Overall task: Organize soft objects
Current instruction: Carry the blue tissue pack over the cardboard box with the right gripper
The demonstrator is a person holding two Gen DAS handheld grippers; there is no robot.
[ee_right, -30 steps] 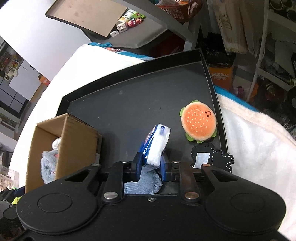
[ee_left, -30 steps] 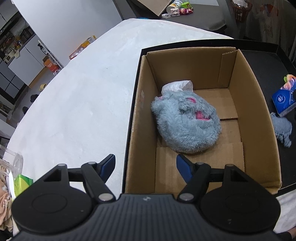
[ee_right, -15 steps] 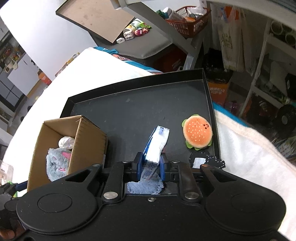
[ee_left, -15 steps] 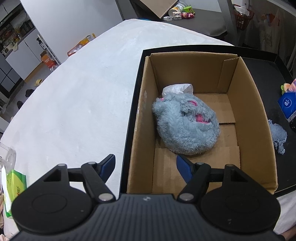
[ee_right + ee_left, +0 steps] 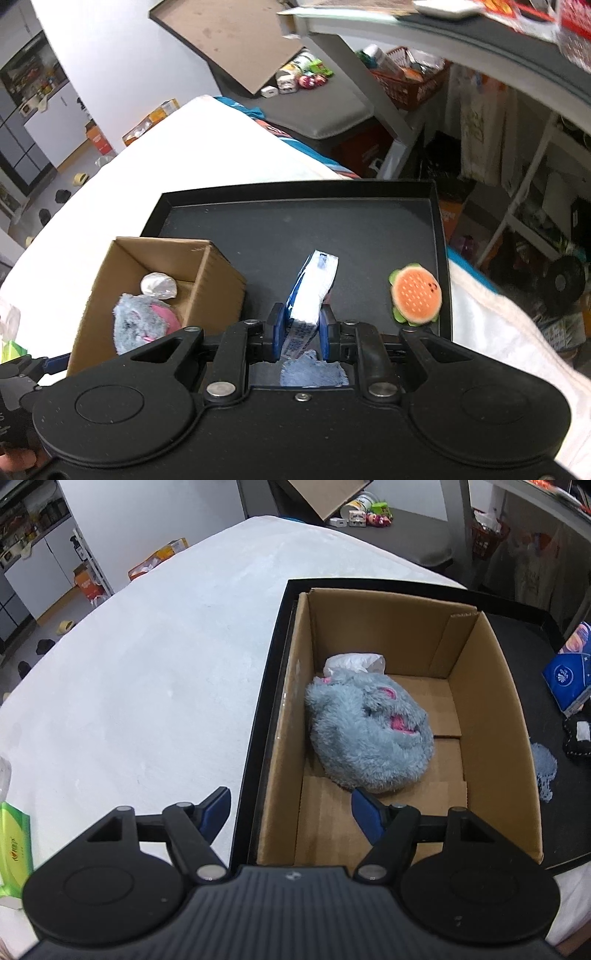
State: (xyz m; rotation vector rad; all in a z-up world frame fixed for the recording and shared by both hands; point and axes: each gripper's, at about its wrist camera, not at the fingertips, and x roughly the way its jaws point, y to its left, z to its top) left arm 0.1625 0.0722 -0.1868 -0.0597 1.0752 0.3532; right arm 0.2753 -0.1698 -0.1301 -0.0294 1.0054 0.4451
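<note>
Right gripper (image 5: 300, 328) clamps the blue-white tissue pack (image 5: 312, 291), lower centre of frame, above the black tray (image 5: 295, 236). Left gripper (image 5: 290, 805) gapes, nothing held, over the brown cardboard box (image 5: 484, 709) holding the grey fluffy plush (image 5: 365, 738).

The left wrist view looks steeply down, close over the cardboard box (image 5: 476, 716) just ahead of its hand-held gripper (image 5: 290, 805). The right wrist view looks down from higher, over the black tray (image 5: 369, 236). Both share box and tray.
</note>
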